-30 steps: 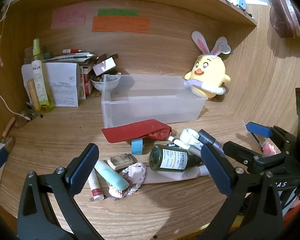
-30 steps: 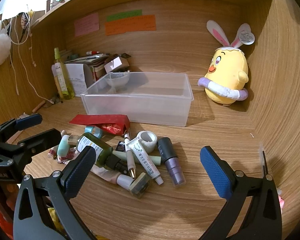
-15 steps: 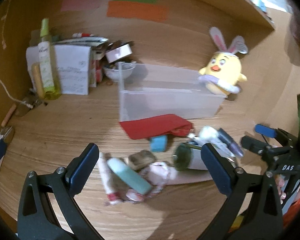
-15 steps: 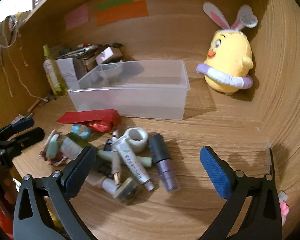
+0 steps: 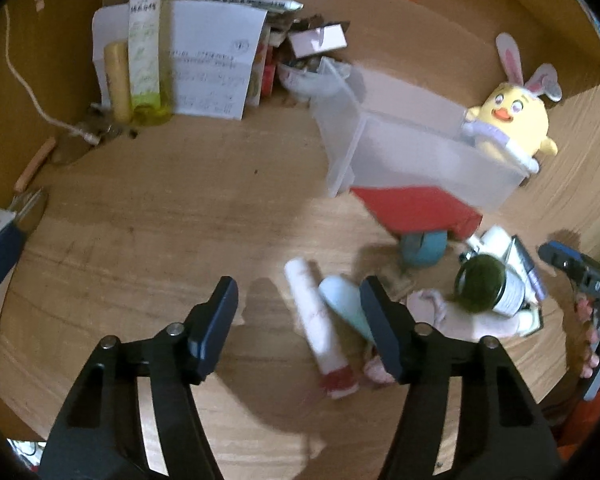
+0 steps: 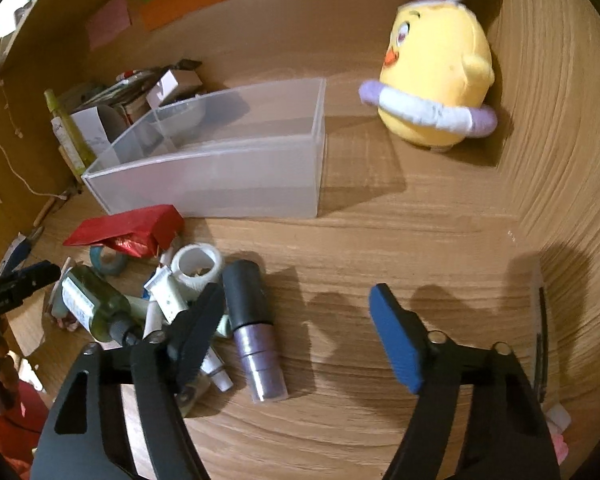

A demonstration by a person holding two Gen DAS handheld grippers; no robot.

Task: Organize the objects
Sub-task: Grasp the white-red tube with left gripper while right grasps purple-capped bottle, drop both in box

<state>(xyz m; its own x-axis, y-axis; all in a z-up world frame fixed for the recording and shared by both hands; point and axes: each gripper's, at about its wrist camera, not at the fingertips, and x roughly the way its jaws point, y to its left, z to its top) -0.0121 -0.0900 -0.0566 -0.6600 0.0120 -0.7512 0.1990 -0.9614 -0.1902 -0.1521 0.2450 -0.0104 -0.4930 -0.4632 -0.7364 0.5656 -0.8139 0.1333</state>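
The clear plastic bin (image 6: 220, 184) stood empty toward the far side of the wooden desk (image 6: 400, 248), so the sorting had, by the look of it, not yet begun: every small item lay in a heap on the near side of the bin. Among them were a red packet (image 6: 128, 228) against the bin's front wall, a roll of white tape (image 6: 198, 266), a green glass bottle (image 6: 92, 304) on its side, and a dark-capped purple tube (image 6: 252, 328) lying lengthwise, cap toward the bin and tail toward the camera. In the left view a white tube with a red cap (image 5: 320, 320) lay near-to-far, red cap nearest, a pale teal tube (image 5: 346, 304) just to its right. The left hand-held gripper (image 5: 300, 312) had just been narrowing, jaws apart around the white tube without pressing it. The right hand-held gripper (image 6: 296, 320), also narrowing, gripped nothing, the purple tube just inside its left jaw. A yellow bunny-eared plush (image 6: 436, 76) sat far right.
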